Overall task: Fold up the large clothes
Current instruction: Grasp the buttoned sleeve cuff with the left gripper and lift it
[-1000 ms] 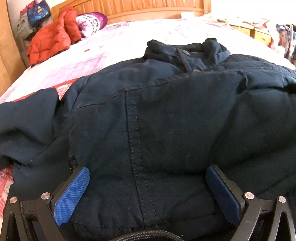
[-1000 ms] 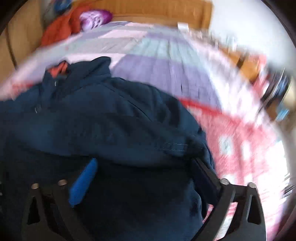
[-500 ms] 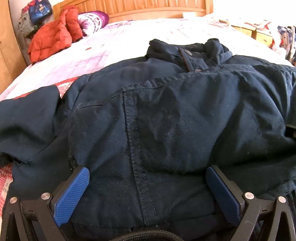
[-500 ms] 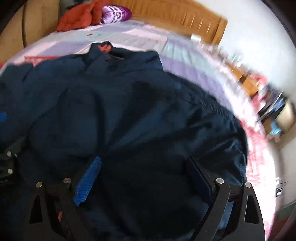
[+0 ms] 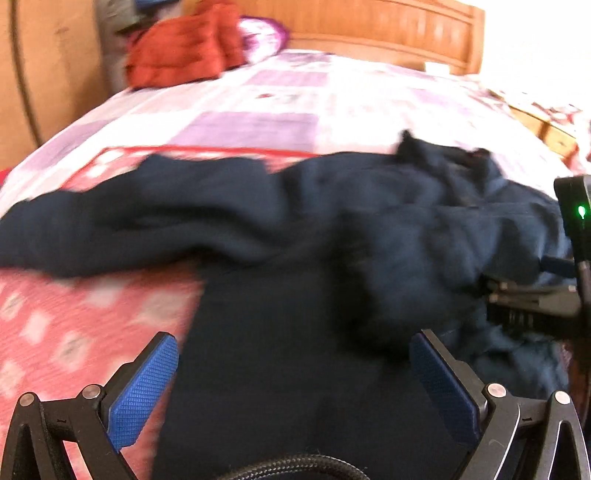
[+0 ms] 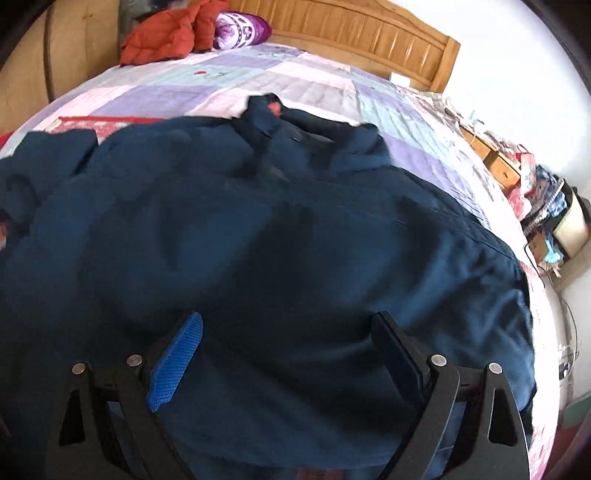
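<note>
The navy jacket (image 6: 280,236) is lying spread across the bed (image 6: 321,88), collar end pointing away from both tools toward the wooden headboard (image 6: 354,33). The left tool (image 5: 293,363) is hovering with its blue pads (image 5: 142,387) spread wide, released, dark fabric sitting between and beneath them; one sleeve (image 5: 122,221) is stretching off to its left over the red-patterned quilt. The right tool (image 6: 286,343) is likewise gaping apart, gripping nothing, with the jacket's body filling the space ahead of it. An orange coat (image 6: 166,33) and a purple pillow (image 6: 240,26) are resting far ahead, beside the headboard
</note>
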A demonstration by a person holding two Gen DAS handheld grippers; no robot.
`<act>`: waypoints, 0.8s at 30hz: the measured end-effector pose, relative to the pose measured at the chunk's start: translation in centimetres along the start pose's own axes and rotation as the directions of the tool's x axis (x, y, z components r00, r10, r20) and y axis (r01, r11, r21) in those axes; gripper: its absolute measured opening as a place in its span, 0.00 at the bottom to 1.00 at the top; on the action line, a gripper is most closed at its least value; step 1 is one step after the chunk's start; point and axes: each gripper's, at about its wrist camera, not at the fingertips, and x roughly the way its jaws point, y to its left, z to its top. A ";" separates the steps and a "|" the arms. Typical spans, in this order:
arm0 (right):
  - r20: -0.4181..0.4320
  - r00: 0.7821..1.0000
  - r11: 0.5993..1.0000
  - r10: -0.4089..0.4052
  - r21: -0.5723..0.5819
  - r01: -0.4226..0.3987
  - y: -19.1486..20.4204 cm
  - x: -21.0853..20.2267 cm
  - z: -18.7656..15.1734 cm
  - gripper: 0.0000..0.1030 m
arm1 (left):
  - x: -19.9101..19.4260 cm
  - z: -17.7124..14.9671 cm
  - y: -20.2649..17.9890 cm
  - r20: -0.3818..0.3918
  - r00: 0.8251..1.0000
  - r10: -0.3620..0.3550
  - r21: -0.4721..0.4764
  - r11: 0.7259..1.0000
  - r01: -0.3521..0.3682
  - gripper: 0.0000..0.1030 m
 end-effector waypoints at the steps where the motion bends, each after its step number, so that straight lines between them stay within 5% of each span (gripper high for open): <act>1: 0.010 1.000 1.000 -0.014 -0.024 0.014 2.0 -0.1 0.1 0.92 | -0.3 -0.3 1.5 -0.005 1.000 0.022 -0.008 1.000 -0.022 1.00; 5: 0.035 0.999 0.999 0.038 -0.037 -0.037 5.9 0.1 2.1 0.92 | -1.3 -0.8 7.6 -0.008 0.998 0.067 -0.079 0.995 -0.067 1.00; 9: 0.045 0.999 1.000 -0.006 -0.024 0.007 7.2 1.2 1.0 0.93 | -1.3 -0.6 16.6 -0.030 0.997 0.072 -0.273 0.959 -0.078 1.00; 17: 0.108 0.994 1.000 -0.011 0.031 0.007 6.7 1.8 -0.7 0.98 | 3.0 0.4 33.8 -0.086 0.991 0.100 -0.568 0.812 -0.131 1.00; 22: 0.118 0.993 0.999 -0.013 0.036 0.009 6.6 1.8 -1.1 0.98 | 7.9 1.7 39.8 -0.101 0.995 0.011 -0.685 0.724 -0.077 1.00; 24: 0.118 0.993 0.999 -0.011 0.041 0.006 6.6 1.8 -1.3 0.99 | 10.4 2.1 41.7 -0.091 0.995 -0.039 -0.745 0.666 -0.042 1.00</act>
